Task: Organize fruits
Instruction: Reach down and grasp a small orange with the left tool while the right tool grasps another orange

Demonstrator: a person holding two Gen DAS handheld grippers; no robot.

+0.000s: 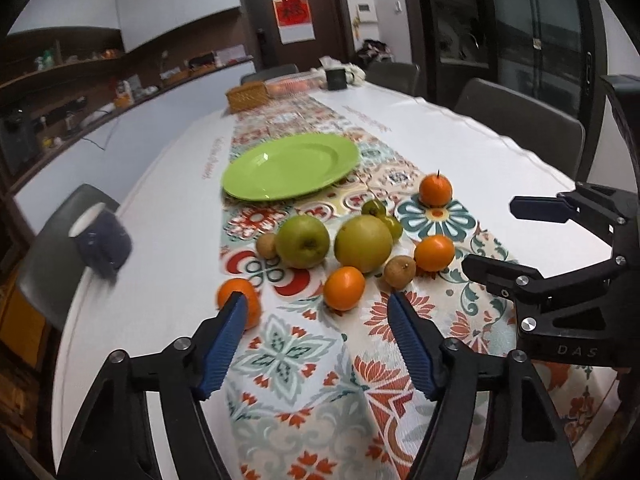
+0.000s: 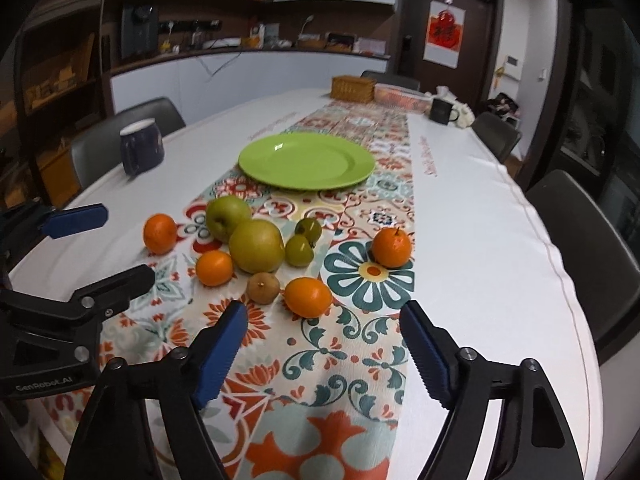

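An empty green plate lies on the patterned runner. In front of it sits a cluster of fruit: a green apple, a yellow-green pear, two small green fruits, two brown kiwis and several oranges. My left gripper is open and empty, just short of the fruit; one orange touches its left finger. My right gripper is open and empty, close before an orange.
A dark blue mug stands near the table's left edge. A wicker basket, a plastic container and a black mug stand at the far end. Grey chairs surround the table.
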